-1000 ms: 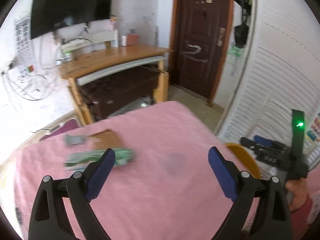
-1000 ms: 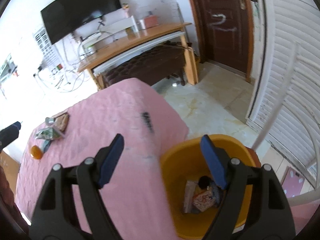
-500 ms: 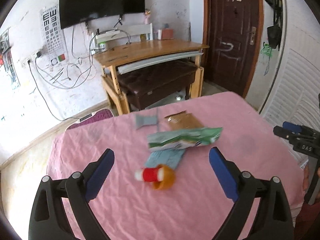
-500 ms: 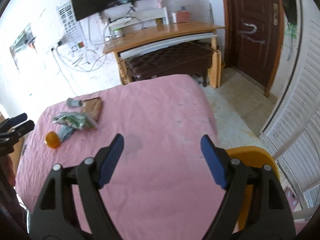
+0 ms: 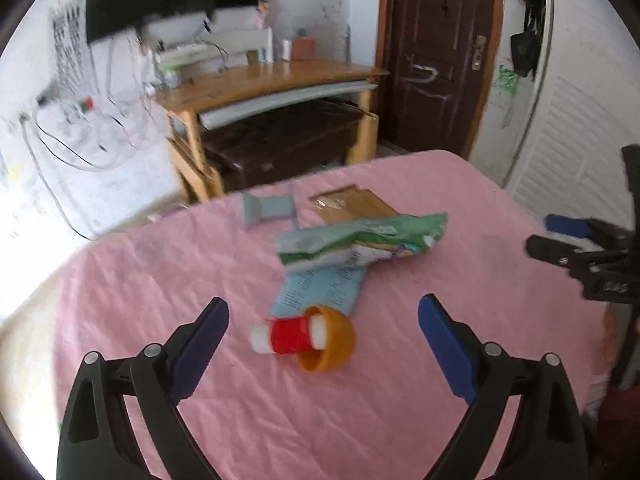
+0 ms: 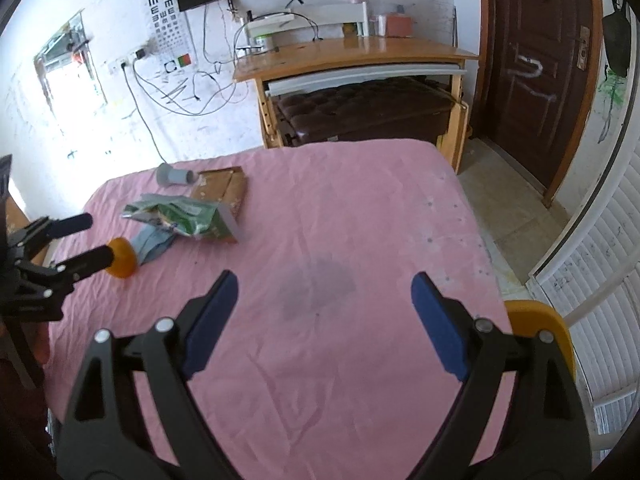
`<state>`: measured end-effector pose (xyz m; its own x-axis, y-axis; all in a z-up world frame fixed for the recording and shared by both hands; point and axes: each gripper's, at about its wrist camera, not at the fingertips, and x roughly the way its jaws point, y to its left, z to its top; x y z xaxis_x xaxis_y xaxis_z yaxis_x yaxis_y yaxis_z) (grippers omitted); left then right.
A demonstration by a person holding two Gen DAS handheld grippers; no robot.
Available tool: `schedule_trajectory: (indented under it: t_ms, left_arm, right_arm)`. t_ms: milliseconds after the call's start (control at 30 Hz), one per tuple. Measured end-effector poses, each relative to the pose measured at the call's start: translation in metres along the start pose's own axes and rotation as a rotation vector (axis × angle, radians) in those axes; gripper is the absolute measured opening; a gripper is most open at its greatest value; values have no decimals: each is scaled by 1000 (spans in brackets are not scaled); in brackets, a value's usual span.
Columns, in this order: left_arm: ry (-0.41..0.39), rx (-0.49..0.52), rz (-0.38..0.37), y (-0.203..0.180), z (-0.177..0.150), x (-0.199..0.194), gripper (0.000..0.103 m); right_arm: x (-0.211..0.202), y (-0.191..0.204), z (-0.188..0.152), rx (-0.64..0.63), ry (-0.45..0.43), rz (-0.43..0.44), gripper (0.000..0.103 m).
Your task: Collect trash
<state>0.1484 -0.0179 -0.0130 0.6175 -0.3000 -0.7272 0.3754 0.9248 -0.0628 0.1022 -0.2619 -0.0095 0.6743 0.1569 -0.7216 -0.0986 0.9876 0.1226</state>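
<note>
A small pile of trash lies on the pink tablecloth. It holds an orange cup with a red and white bottle in its mouth, a blue paper, a green wrapper, a brown packet and a grey spool. My left gripper is open and hangs just short of the cup, its fingers either side of it and apart from it. My right gripper hovers over bare cloth, jaws opening, nothing between them. The orange cup sits by the left gripper.
An orange bin stands off the table's right edge, beside white louvred doors. Behind the table are a wooden desk with a dark bench under it, a brown door and a cable-strewn wall. The right gripper shows at the right.
Both views swung left from the bin side toward the trash pile. The left gripper came nearer and lower over the orange cup. The right gripper left the bin and now faces the cloth.
</note>
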Motion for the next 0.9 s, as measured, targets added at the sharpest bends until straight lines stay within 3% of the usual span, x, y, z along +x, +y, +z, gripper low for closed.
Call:
schedule_trajectory:
  t_ms: [100,467,600,667,767,900]
  left_arm:
    - [17,-19,-128,-1,-7,-3,90]
    - [28,16,-209,-18,-27,-8,90]
    - [29,29,-184,-24,-29,-3,90]
    - [38,43,-122,-30,-29,1,89]
    - [71,70,-23,-37,-26,13,73]
    - [121,41,-35,-33,-18,31,69]
  right_arm:
    - [3,1,-2,-1,10,-1,85]
    - [5,0,-7,0,17,4,86]
    - [5,3,-6,-2,17,6,86]
    - [6,4,-7,-4,19,8,86]
    - [8,7,-7,-6,23,10,86]
    - [9,8,-9,-6,23,15,86]
